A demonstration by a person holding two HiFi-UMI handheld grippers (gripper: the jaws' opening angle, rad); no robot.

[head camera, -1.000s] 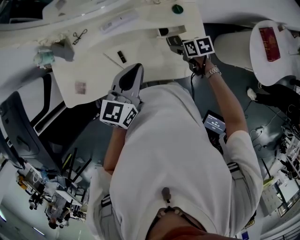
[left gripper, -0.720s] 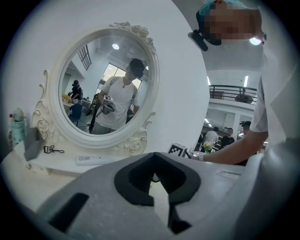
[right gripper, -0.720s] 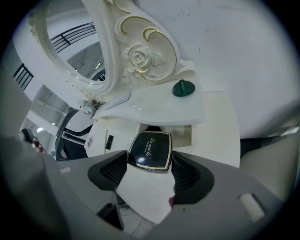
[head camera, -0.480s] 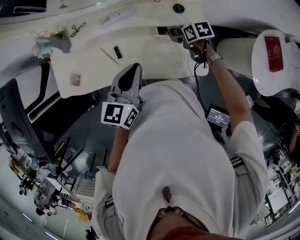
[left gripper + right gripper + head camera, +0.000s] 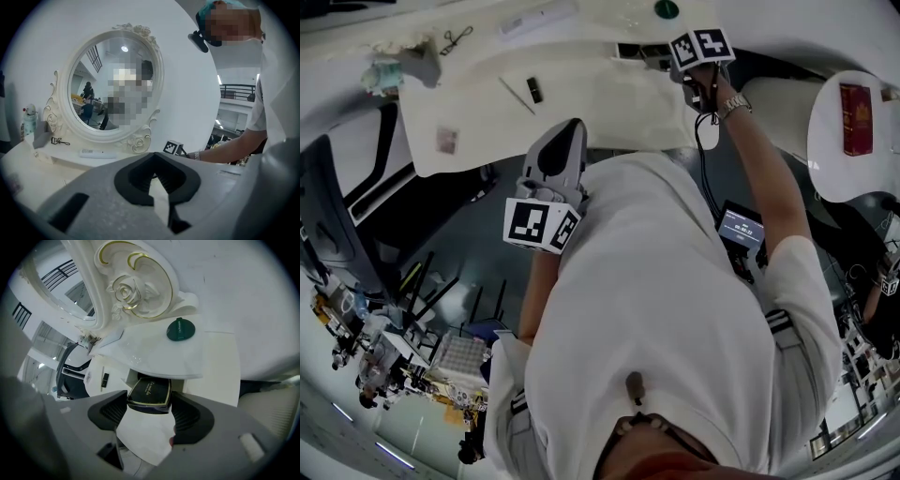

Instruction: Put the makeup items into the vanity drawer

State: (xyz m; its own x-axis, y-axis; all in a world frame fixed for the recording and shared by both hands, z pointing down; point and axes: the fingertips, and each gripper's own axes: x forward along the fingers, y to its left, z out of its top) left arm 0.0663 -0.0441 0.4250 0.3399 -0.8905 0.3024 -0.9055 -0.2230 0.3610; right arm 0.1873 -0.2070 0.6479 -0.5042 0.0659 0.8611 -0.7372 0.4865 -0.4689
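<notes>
White vanity surface (image 5: 600, 103) is seen from above in the head view, with an ornate round mirror (image 5: 115, 89) behind it in the left gripper view. Loose items are left on top: eyelash curler (image 5: 457, 38), small black stick (image 5: 534, 90), white bar-shaped item (image 5: 96, 153), teal-capped bottle (image 5: 29, 124), green disc (image 5: 180, 329).

A dark opening (image 5: 134, 376) is seen under the raised shelf in the right gripper view. It cannot be told whether it is the drawer, and nothing inside it can be made out.

The right claw (image 5: 149, 401) is clamped on a dark compact (image 5: 150, 392) with a gold rim. Both pads are pressed against its sides, and it is held just in front of that opening. The compact's lid and lettering are shown only in the right gripper view; in the head view the claw is mostly covered by its marker cube (image 5: 701, 45).

The left claw (image 5: 157, 171) is closed with nothing in it, and is held over the front edge of the surface. A red booklet (image 5: 855, 117) on a round white stool (image 5: 825, 150) is shown only in the head view.

Compared with a second ago, the right claw is placed closer to the green disc and the back of the surface. The left claw is unchanged, closed and empty.
</notes>
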